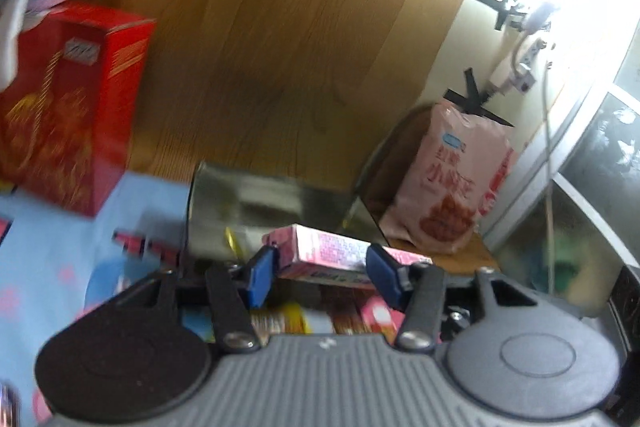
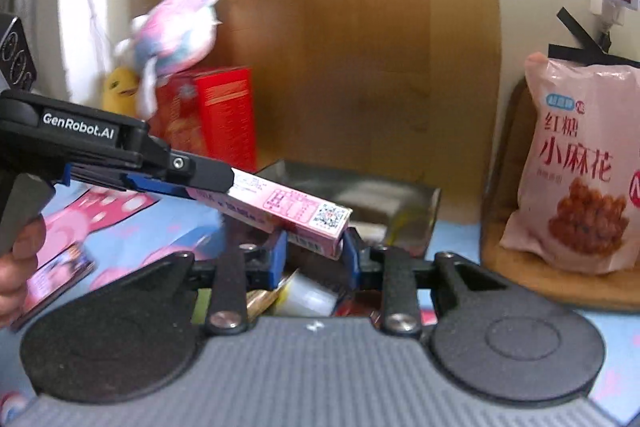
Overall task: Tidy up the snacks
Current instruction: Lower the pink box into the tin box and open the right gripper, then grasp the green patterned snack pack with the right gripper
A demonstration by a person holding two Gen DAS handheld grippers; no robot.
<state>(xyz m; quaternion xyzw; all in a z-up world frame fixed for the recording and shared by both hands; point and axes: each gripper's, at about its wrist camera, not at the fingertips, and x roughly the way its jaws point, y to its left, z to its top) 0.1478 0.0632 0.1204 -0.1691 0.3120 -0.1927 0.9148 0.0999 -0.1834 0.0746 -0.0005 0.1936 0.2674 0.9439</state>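
Between our right gripper [image 2: 314, 257] fingers sits one end of the pink box [image 2: 288, 213], apparently clamped, our left gripper [image 1: 320, 267] grasping its other end above the tin [image 2: 360, 191], "GenRobot.AI" printed alongside.

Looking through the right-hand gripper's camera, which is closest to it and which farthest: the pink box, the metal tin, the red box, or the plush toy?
1. Pink box: between the right gripper fingers, held at its other end by the left gripper.
2. Metal tin: just behind, centre.
3. Red box: further back, left.
4. Plush toy: on top of the red box, about as far; too close to call.
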